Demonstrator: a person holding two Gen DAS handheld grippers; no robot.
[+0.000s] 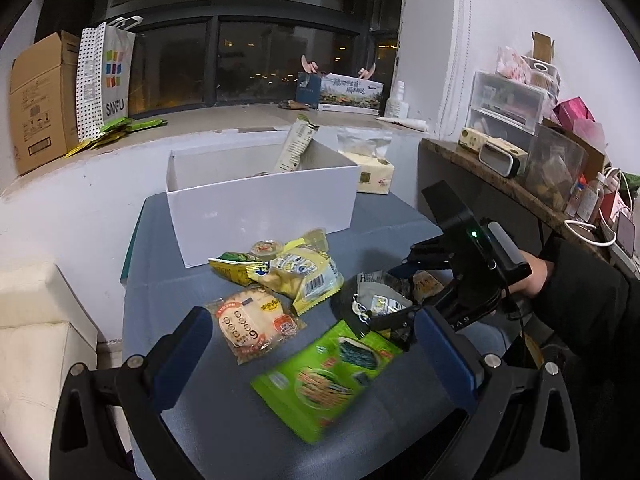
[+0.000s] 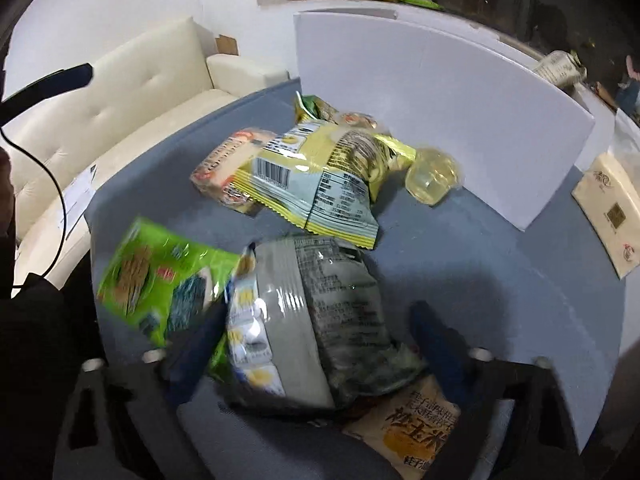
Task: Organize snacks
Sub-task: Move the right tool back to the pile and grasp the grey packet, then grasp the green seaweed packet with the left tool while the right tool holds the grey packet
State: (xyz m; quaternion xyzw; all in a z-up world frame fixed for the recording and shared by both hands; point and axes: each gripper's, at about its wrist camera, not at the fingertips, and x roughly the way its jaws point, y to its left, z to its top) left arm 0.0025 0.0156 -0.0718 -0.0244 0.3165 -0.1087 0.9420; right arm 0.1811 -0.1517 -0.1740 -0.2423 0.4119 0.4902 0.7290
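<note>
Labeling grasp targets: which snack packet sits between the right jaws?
The grey packet, printed back side up. The bright green seaweed packet lies beside it, outside the jaws; the yellow packet sits farther toward the white box.

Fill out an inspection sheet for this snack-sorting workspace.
Surface: blue-grey tabletop, mostly covered.
Job's things: open white cardboard box at the back, one tall pale packet inside; bright green seaweed snack bag, yellow crinkled bag, round rice-cracker pack, grey foil bag loose in front.
Clutter: cream tissue pack beside the box.
Grippers: left gripper open above the green bag; right gripper astride the grey bag, grip unclear.
Cables: black cable; white cable.
Surroundings: cream sofa, dark window.
</note>
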